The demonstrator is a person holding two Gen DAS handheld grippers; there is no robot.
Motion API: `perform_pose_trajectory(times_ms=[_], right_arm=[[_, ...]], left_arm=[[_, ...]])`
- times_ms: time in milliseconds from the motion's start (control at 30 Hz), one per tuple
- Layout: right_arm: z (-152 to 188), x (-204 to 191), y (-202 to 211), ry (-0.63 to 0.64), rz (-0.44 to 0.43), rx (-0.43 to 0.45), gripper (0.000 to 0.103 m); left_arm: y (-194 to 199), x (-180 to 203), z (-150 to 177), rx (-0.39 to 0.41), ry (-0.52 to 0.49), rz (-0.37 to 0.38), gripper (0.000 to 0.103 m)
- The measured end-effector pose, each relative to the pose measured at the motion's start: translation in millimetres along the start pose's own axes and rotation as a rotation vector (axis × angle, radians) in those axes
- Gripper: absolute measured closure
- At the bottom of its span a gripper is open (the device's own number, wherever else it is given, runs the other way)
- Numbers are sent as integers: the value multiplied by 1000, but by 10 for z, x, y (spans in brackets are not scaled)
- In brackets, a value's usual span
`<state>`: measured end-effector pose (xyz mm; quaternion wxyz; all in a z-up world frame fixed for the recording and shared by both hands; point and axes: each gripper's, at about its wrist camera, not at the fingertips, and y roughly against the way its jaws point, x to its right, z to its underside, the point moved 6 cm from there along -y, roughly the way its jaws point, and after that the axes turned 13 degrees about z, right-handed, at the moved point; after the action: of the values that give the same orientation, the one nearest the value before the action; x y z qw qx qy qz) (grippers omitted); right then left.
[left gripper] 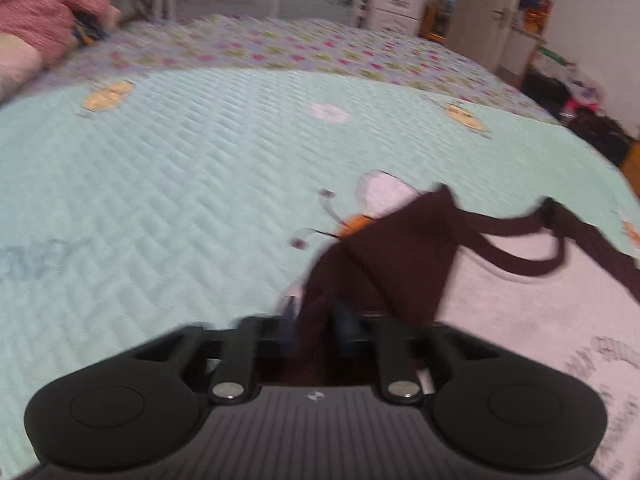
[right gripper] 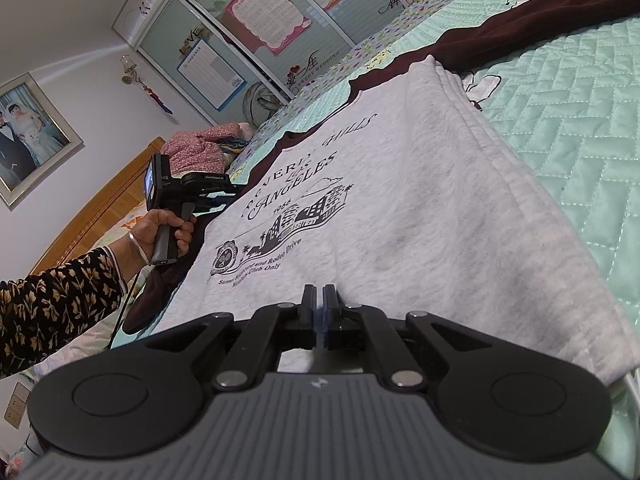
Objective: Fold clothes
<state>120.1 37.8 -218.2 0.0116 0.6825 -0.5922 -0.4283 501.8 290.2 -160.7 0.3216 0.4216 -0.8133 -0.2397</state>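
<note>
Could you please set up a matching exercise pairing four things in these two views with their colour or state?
Things:
1. sweatshirt body
2. sleeve
3. quilt
4. right claw

Descriptions:
A. mint green, quilted
B. dark maroon, pinched in the left claw
C. grey with black print
D. shut at the grey hem

Pairs: 1-C, 2-B, 3-A, 4-D

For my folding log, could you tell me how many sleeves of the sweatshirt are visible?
2: one dark sleeve is pinched in the left gripper; the other sleeve lies stretched across the bed's far side.
</note>
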Motion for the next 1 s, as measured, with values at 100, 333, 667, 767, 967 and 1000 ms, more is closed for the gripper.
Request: perform_pose_trajectory(times_ms=[100, 333, 667, 767, 967, 1000], right_arm=[[3, -1, 2, 0, 0, 0, 99], [1, -5, -5, 0, 2, 0, 99], [-9, 13, -8, -2, 0, 2, 99], [-9, 13, -7, -3, -1, 3, 99], [-10, 21, -1, -5, -3, 4, 99], [-10, 24, 0, -6, -4, 4, 99]], left_arm=[[88, 74, 18, 9, -73, -5, 97], [244, -52, -175, 107, -120, -244, 98], [86, -202, -138, 71, -95, -427, 81], [399, -344, -185, 202, 69, -468, 80], [781, 232, -2, 267, -16, -307, 69], [715, 405, 100, 212, -106, -265, 63]])
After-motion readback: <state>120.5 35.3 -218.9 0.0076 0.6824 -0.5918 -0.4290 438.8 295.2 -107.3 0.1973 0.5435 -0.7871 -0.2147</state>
